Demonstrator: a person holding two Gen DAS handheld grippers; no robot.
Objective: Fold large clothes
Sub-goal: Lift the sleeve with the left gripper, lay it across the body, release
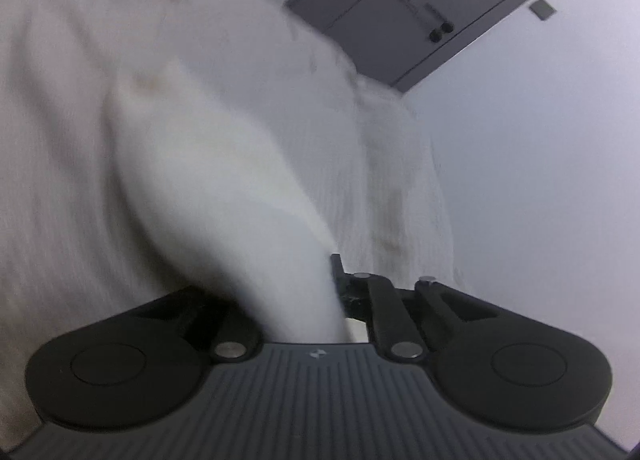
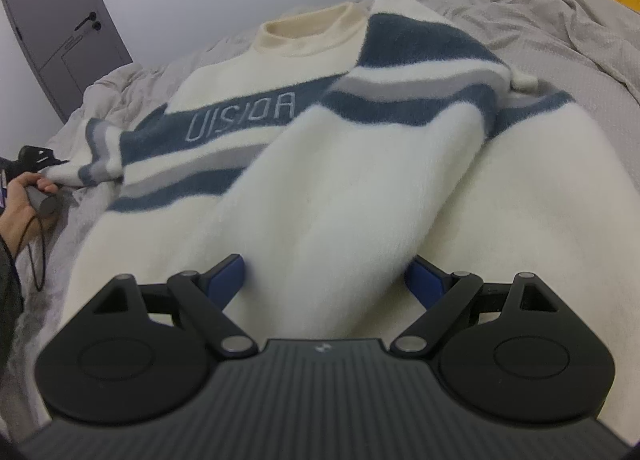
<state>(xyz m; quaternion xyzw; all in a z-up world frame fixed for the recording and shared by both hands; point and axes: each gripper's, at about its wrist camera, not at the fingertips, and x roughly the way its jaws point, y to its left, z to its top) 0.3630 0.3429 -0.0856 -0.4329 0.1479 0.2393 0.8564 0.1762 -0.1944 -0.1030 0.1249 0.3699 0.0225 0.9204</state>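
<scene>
Now I am folding a big fuzzy sweater (image 2: 320, 164) on a bed (image 2: 560, 32). The sweater is lying face up on the grey blanket, with its cream neck hole at the far end and the blue band with letters running across the chest.

One sleeve, the one on the right in my right tool's view, is already lying across the front of the sweater, slanting down toward me. So I think one fold is done.

My left tool (image 1: 340, 296) is squeezed shut on a bunch of white fuzzy cloth, which is coming up out of its fingers. That picture is blurry, so I cannot tell just from it which part of the sweater this is. In the right tool's view, my left hand (image 2: 20, 200) is at the left edge, right where the striped end of the other sleeve (image 2: 96, 160) is pulling toward it. So I am guessing that I am holding that sleeve.

My right tool (image 2: 326, 276) is wide apart and holding nothing. The folded sleeve is lying between its blue pads (image 2: 228, 276), but they are not pinching it.

I think this much is left: bringing the second sleeve over, then folding the body in half. A grey door (image 2: 60, 28) is standing behind the bed.
</scene>
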